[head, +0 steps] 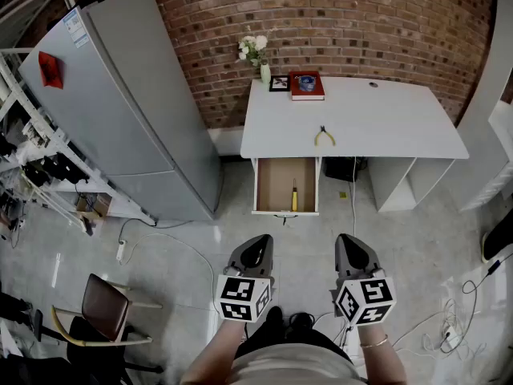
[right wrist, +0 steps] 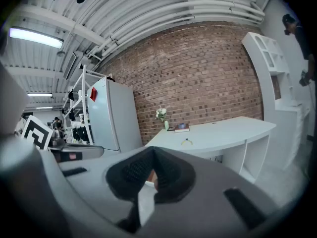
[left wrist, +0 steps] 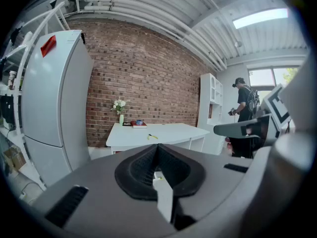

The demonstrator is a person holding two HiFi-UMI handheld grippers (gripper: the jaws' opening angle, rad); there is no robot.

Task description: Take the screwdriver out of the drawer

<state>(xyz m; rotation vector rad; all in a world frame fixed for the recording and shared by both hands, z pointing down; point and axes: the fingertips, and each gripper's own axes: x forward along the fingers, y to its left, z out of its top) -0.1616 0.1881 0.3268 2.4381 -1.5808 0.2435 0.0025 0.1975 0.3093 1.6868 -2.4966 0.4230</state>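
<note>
The white desk (head: pixel 385 119) stands against the brick wall with its drawer (head: pixel 272 184) pulled open. A yellow-handled screwdriver (head: pixel 294 195) lies inside the drawer, toward its right side. My left gripper (head: pixel 255 251) and right gripper (head: pixel 353 255) hang side by side over the floor, well short of the drawer, both pointing toward the desk. In the left gripper view the left gripper (left wrist: pixel 157 150) is shut and holds nothing. In the right gripper view the right gripper (right wrist: pixel 152 155) is likewise shut and empty. Neither gripper view shows the drawer's inside.
Yellow pliers (head: pixel 324 137), a red book (head: pixel 307 85) and a vase of flowers (head: pixel 256 54) sit on the desk. A grey fridge (head: pixel 120 103) stands left of it, a chair (head: pixel 104 307) at lower left, cables (head: pixel 449 327) at lower right. A person (left wrist: pixel 243 103) stands far right.
</note>
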